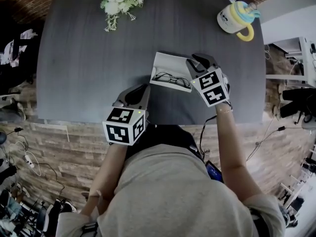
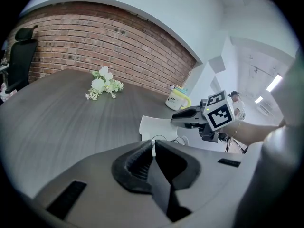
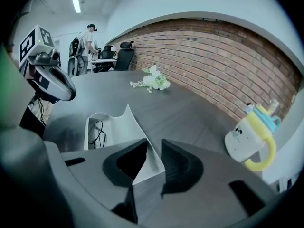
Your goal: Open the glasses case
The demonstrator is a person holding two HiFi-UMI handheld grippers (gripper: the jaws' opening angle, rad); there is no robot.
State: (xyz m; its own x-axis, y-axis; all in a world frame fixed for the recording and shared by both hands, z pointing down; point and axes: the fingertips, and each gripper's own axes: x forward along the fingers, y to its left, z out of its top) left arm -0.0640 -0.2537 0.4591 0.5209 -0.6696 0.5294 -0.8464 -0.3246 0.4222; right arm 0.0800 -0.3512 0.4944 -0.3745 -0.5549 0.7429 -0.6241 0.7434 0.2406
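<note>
Two handheld grippers at the near edge of a dark grey, round-cornered worktop (image 1: 89, 58), one at each end of a white rectangular glasses case (image 1: 165, 62) (image 2: 154, 126) (image 3: 121, 127). Case already open, close to that near edge and a little right of its middle, lid raised on the far side, a pair of thin black-rimmed glasses (image 1: 172, 79) (image 3: 97, 132) inside the lower half. Left gripper (image 1: 144, 89) (image 2: 153, 146) at the case's near-left corner, angled down, jaws pressed together on a thin white sliver, seemingly the rim of the case. Right gripper (image 1: 193, 59) (image 3: 153, 148) at the case's right end, tilted more steeply down, jaws spread with the right corner of the raised lid between them; lid leaning against one jaw, a strip of bare worktop showing beside the other, so no firm pinch. Well apart from the case, a small sprig of white artificial flowers (image 1: 120, 1) (image 2: 103, 83) (image 3: 152, 82) by the far edge, left of middle. Near the far right corner, a cream ceramic mug with a yellow handle (image 1: 236, 18) (image 2: 176, 100) (image 3: 249, 139), upright. Beyond the far edge, a red brick wall (image 2: 109, 37).
</note>
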